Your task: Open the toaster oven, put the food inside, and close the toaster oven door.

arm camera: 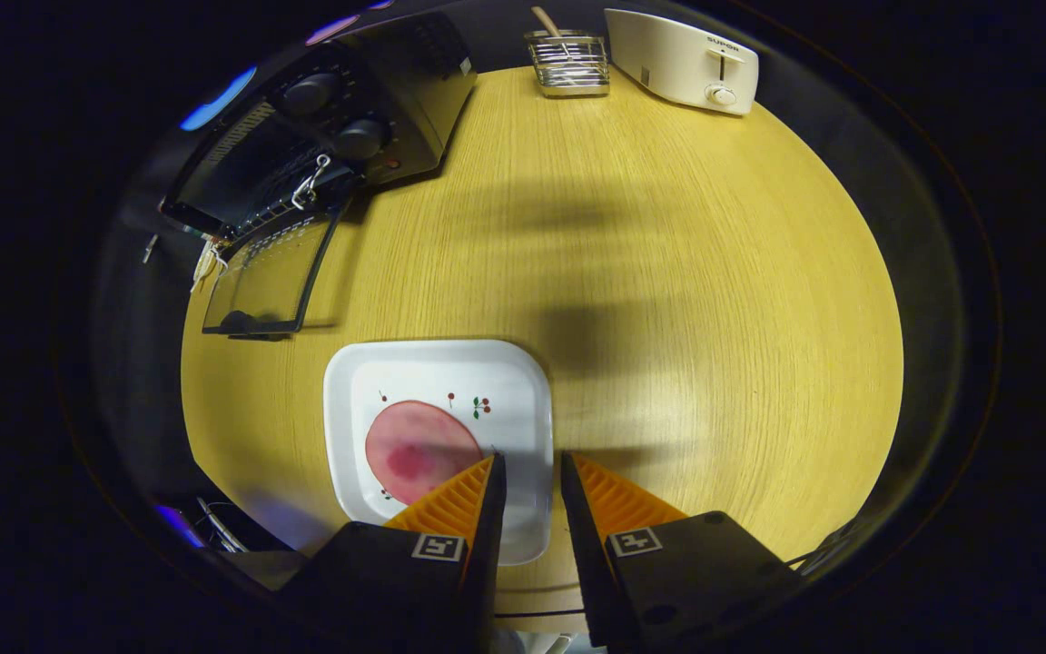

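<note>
On the wooden table, far left and well beyond the fingers: toaster oven, black, two knobs, door already dropped open and lying flat toward the plate. A wire rack appears to sit in the cavity, but it's too dark to be sure. So step one looks done.

Just ahead of the fingers: white square plate with the food, a round pink slice, likely ham. It lies flat on the plate, just left of the fingertips, partly behind the left finger. Not picked up yet.

Gripper hovers above the plate's right edge, fingers slightly apart with a narrow gap, nothing between them.

Far back, centre to right: small metal rack holder with a wooden handle sticking out, then a white pop-up toaster. Neither looks relevant.

Left to do, by my read: grab the slice, carry it into the oven, release, then lift the door shut. Thin flat slice on glazed plate, so the pinch could be fiddly.
</note>
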Demonstrator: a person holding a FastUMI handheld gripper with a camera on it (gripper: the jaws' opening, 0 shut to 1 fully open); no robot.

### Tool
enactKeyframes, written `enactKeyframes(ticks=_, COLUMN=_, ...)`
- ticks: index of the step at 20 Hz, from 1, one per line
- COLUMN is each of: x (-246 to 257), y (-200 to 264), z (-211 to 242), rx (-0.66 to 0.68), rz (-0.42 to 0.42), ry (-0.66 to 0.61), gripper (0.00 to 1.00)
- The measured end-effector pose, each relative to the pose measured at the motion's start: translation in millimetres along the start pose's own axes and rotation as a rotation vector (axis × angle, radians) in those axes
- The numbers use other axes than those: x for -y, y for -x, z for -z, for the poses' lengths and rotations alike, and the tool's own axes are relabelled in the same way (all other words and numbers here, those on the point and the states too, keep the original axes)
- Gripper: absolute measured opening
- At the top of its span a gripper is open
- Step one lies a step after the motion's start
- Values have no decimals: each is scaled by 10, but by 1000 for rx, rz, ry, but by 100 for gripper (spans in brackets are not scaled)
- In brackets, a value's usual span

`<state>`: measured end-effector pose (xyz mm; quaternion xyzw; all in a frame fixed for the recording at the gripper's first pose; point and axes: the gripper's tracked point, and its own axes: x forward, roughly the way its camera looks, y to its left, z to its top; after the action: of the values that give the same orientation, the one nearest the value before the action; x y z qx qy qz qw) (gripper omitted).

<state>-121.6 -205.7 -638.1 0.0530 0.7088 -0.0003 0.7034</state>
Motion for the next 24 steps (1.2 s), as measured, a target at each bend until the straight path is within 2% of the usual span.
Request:
enactKeyframes(ticks=1, x=19, y=-27, z=-41, rx=-11, rz=-10, ry=4, gripper=43)
enactKeyframes(ticks=2, x=102, y=-773, z=92, rx=-15, rz=10, ry=-18, gripper=26)
enactKeyframes(ticks=3, x=216, y=-362, z=-84, rx=-19, rz=-13, ry=-22, gripper=8)
enactKeyframes(ticks=9, x=545, y=-626, z=-325, rx=-31, rz=-43, ry=-9, gripper=8)
enactKeyframes(ticks=12, x=886, y=-689, z=-427, rx=-47, rz=-108, ry=8, gripper=8)
enactKeyframes(ticks=14, x=1268, y=-801, z=-532, rx=-78, rz=-175, ry=-44, gripper=8)
enactKeyframes(ticks=15, x=1270, y=-760, z=-506, rx=-96, rz=-219, ry=-84, gripper=7)
enactKeyframes(ticks=19, x=1831, y=-804, z=-473, rx=-147, rz=-386, ry=-233, gripper=7)
enactKeyframes(ticks=24, x=2139, y=-688, z=-121, rx=-139, rz=-498, ry=-392, gripper=8)
